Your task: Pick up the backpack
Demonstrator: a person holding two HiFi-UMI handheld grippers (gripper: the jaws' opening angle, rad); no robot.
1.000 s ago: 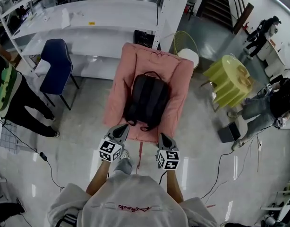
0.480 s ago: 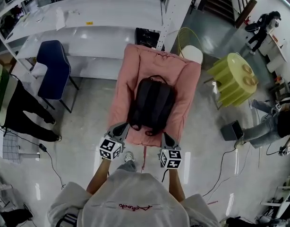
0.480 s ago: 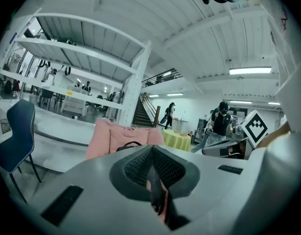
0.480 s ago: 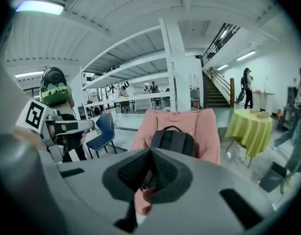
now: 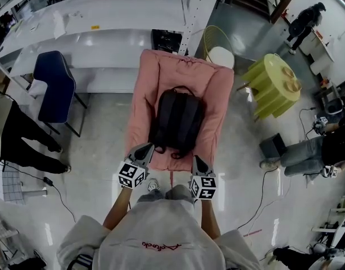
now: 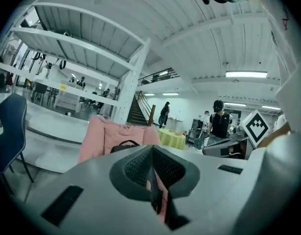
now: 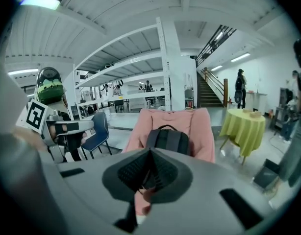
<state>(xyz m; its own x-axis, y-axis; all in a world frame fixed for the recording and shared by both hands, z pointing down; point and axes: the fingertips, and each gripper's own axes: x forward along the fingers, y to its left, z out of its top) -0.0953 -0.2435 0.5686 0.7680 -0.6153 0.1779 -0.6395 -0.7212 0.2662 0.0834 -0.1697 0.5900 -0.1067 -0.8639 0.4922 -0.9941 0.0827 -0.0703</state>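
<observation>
A black backpack (image 5: 177, 120) lies on a pink lounge chair (image 5: 150, 82), its top handle toward the chair's back. In the right gripper view the backpack (image 7: 168, 140) shows just past the jaws, and in the left gripper view only its top (image 6: 125, 145) peeks over the gripper body. My left gripper (image 5: 146, 149) is shut with nothing in it at the near left edge of the chair's seat. My right gripper (image 5: 196, 161) is shut and empty at the near right edge, just short of the backpack's bottom.
A blue chair (image 5: 51, 86) stands left of the pink chair, before a long white counter (image 5: 99, 16). A round table with a yellow-green cloth (image 5: 273, 83) is at the right. People stand at the left and right edges. Cables (image 5: 271, 190) run across the glossy floor.
Both grippers have come forward to the near edge of the pink chair's seat. The backpack has not moved. Both stayed shut.
</observation>
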